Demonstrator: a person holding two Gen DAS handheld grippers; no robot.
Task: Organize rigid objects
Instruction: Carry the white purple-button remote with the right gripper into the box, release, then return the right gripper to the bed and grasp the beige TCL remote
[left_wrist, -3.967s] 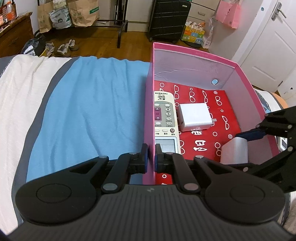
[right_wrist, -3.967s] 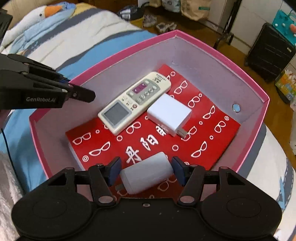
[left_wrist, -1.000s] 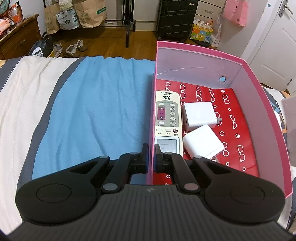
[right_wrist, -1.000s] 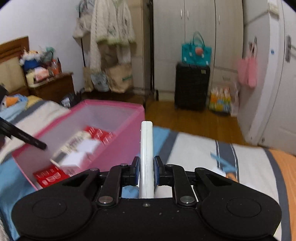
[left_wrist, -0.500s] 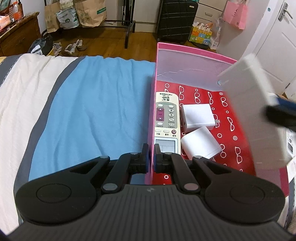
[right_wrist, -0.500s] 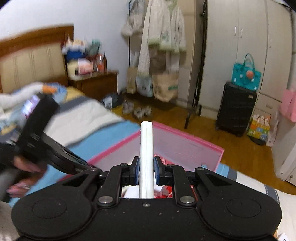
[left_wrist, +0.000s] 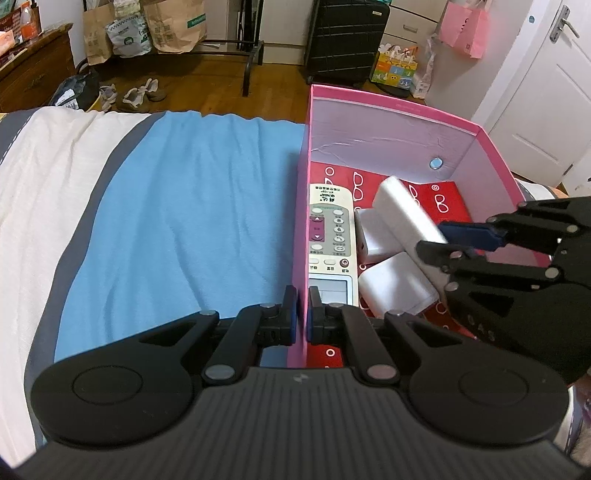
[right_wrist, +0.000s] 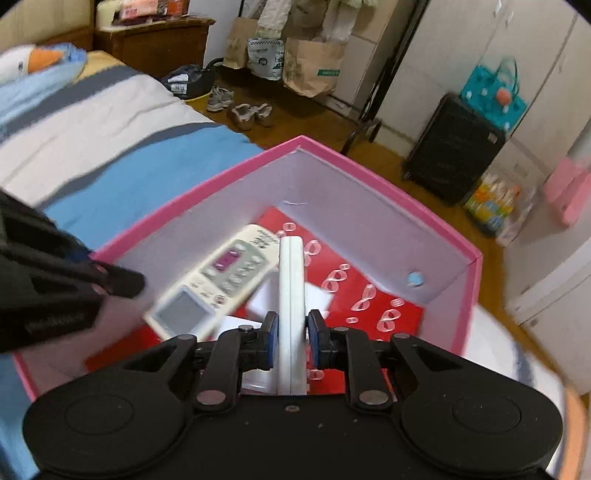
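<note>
From the left wrist view, shoes (left_wrist: 140, 94) are lying at ten o'clock and a black suitcase (left_wrist: 347, 37) is standing at twelve; the left gripper (left_wrist: 302, 314) is pinching the pink box (left_wrist: 388, 107) wall, jaws nearly closed; inside are lying a remote (left_wrist: 330, 240) and two white adapters (left_wrist: 397, 286); at three o'clock the right gripper (left_wrist: 439, 240), its jaws having just been opening slightly, is holding a flat white block (left_wrist: 404, 218) edge-up above them.

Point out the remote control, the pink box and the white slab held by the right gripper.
remote control (left_wrist: 330, 236), left wrist view, button panel.
pink box (left_wrist: 388, 130), left wrist view, far inner wall.
white slab (right_wrist: 291, 295), right wrist view, narrow edge.
</note>
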